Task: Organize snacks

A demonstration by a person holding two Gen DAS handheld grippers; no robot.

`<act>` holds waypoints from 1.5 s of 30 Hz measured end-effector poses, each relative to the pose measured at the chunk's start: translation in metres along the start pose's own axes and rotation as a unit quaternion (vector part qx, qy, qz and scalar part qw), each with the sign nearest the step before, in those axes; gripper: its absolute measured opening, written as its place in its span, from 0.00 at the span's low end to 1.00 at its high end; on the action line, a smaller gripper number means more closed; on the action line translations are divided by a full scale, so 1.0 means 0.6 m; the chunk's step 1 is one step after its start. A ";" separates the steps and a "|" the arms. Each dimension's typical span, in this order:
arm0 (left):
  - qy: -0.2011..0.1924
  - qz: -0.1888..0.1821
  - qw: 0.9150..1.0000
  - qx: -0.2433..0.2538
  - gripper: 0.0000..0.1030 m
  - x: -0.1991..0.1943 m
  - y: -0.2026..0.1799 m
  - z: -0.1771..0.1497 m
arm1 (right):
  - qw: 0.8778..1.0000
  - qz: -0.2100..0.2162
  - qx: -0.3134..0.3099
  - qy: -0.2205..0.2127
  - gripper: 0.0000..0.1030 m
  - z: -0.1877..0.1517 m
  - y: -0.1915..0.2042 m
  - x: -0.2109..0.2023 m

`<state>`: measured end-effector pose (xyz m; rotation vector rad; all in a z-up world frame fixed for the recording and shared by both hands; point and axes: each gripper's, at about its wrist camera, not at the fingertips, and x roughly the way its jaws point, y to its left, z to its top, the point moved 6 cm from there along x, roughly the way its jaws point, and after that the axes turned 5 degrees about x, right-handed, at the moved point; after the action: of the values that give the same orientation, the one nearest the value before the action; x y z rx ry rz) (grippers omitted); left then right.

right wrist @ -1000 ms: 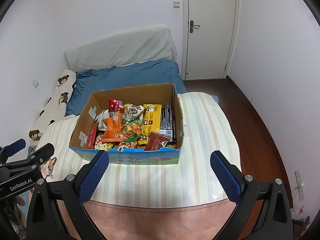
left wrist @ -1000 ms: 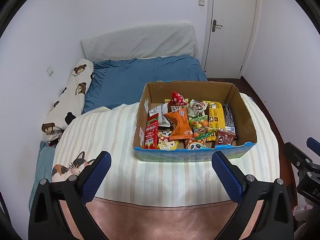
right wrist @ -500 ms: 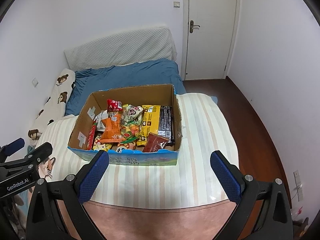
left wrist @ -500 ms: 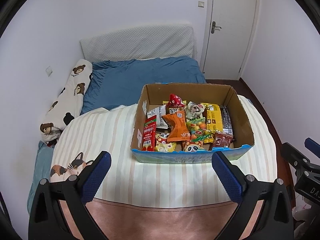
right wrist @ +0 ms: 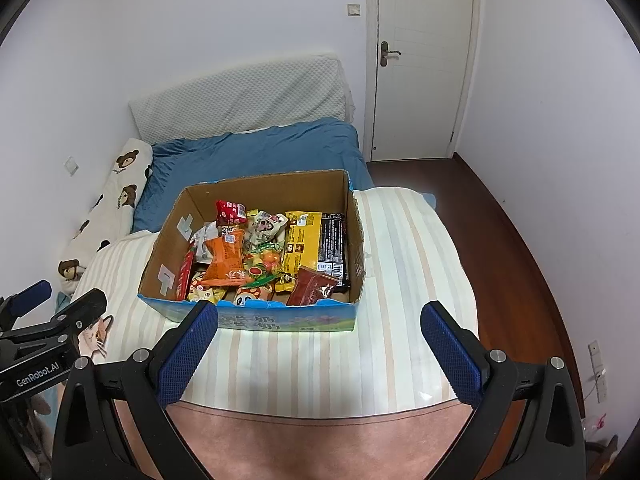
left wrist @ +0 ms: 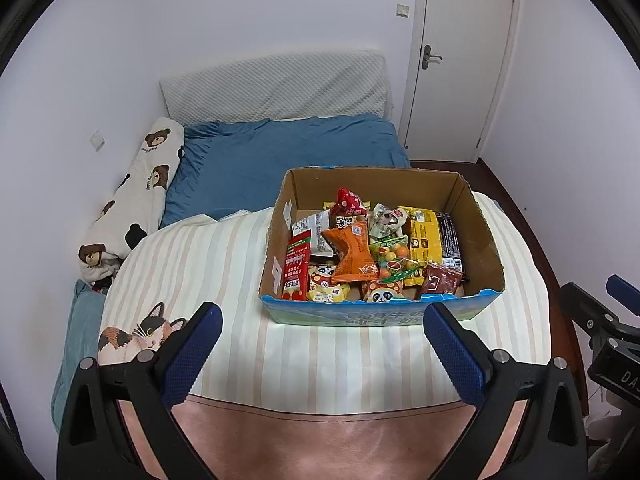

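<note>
Snacks fill a cardboard box [left wrist: 478, 216] that sits on a striped blanket [left wrist: 200, 264] spread over the bed. An orange packet [left wrist: 352, 252] lies near the middle of the pile, a yellow packet [left wrist: 424, 236] and a black packet [left wrist: 450, 240] to its right, a red packet [left wrist: 297, 264] along the left wall. The left gripper [left wrist: 322, 354] hovers short of the box, jaws spread wide and empty. The right gripper [right wrist: 320, 354] is likewise wide and empty, just before the box's blue front edge.

Striped blanket [left wrist: 328, 360] lies bare before box [left wrist: 380, 316]; snacks [left wrist: 360, 248] probably crowd inside.
</note>
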<state>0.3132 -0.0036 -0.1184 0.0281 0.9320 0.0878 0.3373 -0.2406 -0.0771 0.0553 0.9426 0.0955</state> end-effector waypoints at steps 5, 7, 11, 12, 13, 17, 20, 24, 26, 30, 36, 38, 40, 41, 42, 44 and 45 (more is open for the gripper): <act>-0.001 0.001 1.000 0.000 1.00 -0.001 -0.003 -0.002 | 1.000 0.002 -0.001 -0.002 1.00 0.002 0.001 -0.002; -0.003 0.001 1.000 0.000 1.00 -0.003 -0.005 -0.003 | 1.000 0.002 -0.002 -0.002 1.00 0.002 0.000 -0.004; -0.005 0.002 1.000 0.001 1.00 -0.007 -0.006 -0.002 | 1.000 0.003 -0.003 -0.003 1.00 0.001 0.001 -0.005; -0.005 0.002 1.000 0.001 1.00 -0.007 -0.007 -0.002 | 1.000 0.003 -0.004 -0.002 1.00 0.001 0.002 -0.006; -0.007 0.001 1.000 0.000 1.00 -0.009 -0.006 -0.001 | 1.000 0.004 -0.003 -0.002 1.00 0.001 0.002 -0.007; -0.008 0.002 1.000 0.000 1.00 -0.010 -0.007 0.000 | 1.000 0.006 -0.003 -0.003 1.00 0.001 0.003 -0.008; -0.008 0.003 1.000 0.001 1.00 -0.010 -0.006 0.000 | 1.000 0.006 -0.005 0.000 1.00 -0.001 0.004 -0.007; -0.010 0.004 1.000 0.000 1.00 -0.013 -0.006 0.002 | 1.000 0.007 -0.008 0.001 1.00 -0.002 0.005 -0.006; -0.011 0.004 1.000 0.000 1.00 -0.016 -0.006 0.003 | 1.000 0.007 -0.008 0.001 1.00 -0.002 0.005 -0.007; -0.013 0.004 1.000 0.000 1.00 -0.019 -0.006 0.003 | 1.000 0.008 -0.007 -0.001 1.00 -0.001 0.005 -0.008; -0.011 0.004 1.000 0.001 1.00 -0.019 -0.006 0.003 | 1.000 0.009 -0.008 -0.001 1.00 0.000 0.005 -0.007; -0.010 0.005 1.000 0.002 1.00 -0.019 -0.005 0.003 | 1.000 0.010 -0.006 0.000 1.00 0.000 0.004 -0.008; -0.010 0.005 1.000 0.001 1.00 -0.019 -0.005 0.003 | 1.000 0.009 -0.007 0.001 1.00 -0.001 0.005 -0.008; -0.010 0.004 1.000 0.001 1.00 -0.019 -0.006 0.003 | 1.000 0.009 -0.006 0.001 1.00 -0.002 0.004 -0.009; -0.011 0.005 1.000 0.001 1.00 -0.019 -0.006 0.003 | 1.000 0.010 -0.006 0.002 1.00 -0.002 0.004 -0.008; -0.014 0.007 1.000 0.002 1.00 -0.019 -0.006 0.003 | 1.000 0.009 -0.006 0.002 1.00 -0.004 0.005 -0.010; -0.014 0.008 1.000 0.004 1.00 -0.020 -0.006 0.004 | 1.000 0.010 -0.006 0.002 1.00 -0.004 0.004 -0.010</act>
<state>0.3083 -0.0083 -0.1077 0.0440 0.9038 0.0983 0.3315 -0.2386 -0.0733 0.0542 0.9454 0.1195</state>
